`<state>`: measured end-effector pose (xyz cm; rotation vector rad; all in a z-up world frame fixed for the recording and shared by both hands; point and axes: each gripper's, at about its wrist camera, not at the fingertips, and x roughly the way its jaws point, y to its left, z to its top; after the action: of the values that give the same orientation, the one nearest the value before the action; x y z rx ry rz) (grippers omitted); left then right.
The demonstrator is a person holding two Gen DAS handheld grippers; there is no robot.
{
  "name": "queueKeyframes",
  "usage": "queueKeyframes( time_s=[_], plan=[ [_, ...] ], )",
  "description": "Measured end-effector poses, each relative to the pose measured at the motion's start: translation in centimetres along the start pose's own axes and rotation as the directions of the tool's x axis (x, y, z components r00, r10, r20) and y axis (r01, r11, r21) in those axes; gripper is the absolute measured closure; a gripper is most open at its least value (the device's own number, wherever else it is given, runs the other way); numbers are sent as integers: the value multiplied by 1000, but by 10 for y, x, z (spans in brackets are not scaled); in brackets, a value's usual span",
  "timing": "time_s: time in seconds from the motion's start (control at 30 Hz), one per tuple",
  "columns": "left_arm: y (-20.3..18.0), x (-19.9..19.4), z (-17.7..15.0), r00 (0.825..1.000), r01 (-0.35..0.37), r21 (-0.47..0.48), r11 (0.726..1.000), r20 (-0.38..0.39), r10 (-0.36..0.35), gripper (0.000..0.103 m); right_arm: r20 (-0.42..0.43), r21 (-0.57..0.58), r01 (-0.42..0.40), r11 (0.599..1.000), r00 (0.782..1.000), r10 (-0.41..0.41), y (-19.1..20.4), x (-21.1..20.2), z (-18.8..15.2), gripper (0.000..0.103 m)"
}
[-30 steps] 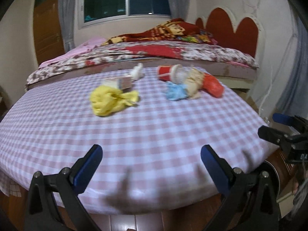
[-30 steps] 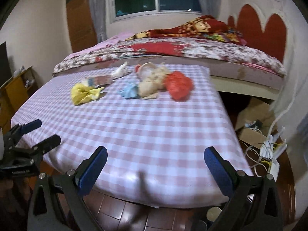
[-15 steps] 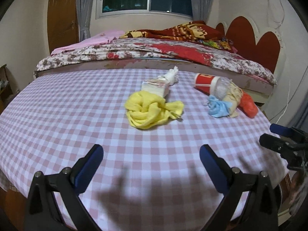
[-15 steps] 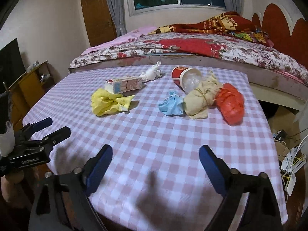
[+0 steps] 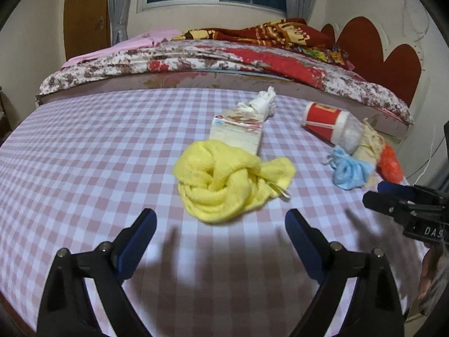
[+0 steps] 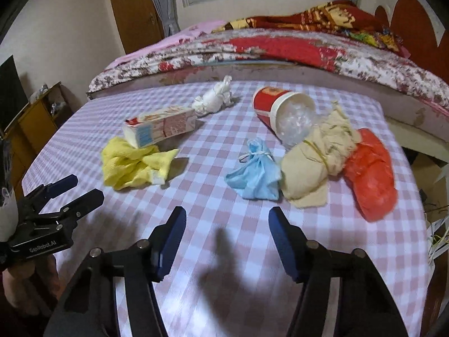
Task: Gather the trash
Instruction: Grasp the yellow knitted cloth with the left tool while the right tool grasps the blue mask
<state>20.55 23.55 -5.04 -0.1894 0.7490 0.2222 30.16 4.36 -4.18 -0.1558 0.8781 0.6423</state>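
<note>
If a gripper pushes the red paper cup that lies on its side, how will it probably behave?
The red paper cup lies on its side, so it would probably roll. It looks light, holding only crumpled clear plastic, and may crush if squeezed. The beige cloth beside its mouth might stop it.

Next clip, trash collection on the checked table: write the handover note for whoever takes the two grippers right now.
Left gripper: jaws closing, nothing between them, lined up with the yellow cloth just ahead.
Right gripper: jaws closing, empty, aimed toward the blue mask.
On the checked table: carton lying against the yellow cloth, white tissue wad behind it, red cup on its side with clear plastic inside, beige bundle, red bag.
Done: nothing picked up yet.
Left: every piece. No bin is in view.
</note>
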Motion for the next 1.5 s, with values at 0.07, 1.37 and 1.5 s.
queueKeyframes(
  time_s=[0.07,1.37,1.5],
  plan=[
    [2,10,5,1000,3,-2,1000,-15,-3,10,-23,9,-7,1000,1000,7,-2,13,4,40],
    [45,20,8,998,35,-127,991,-40,-40,75,15,143,33,989,999,-36,-6,60,49,34],
    [49,27,13,998,33,-130,991,-52,-40,75,-14,169,72,983,997,-71,-9,80,62,36]
  ],
)
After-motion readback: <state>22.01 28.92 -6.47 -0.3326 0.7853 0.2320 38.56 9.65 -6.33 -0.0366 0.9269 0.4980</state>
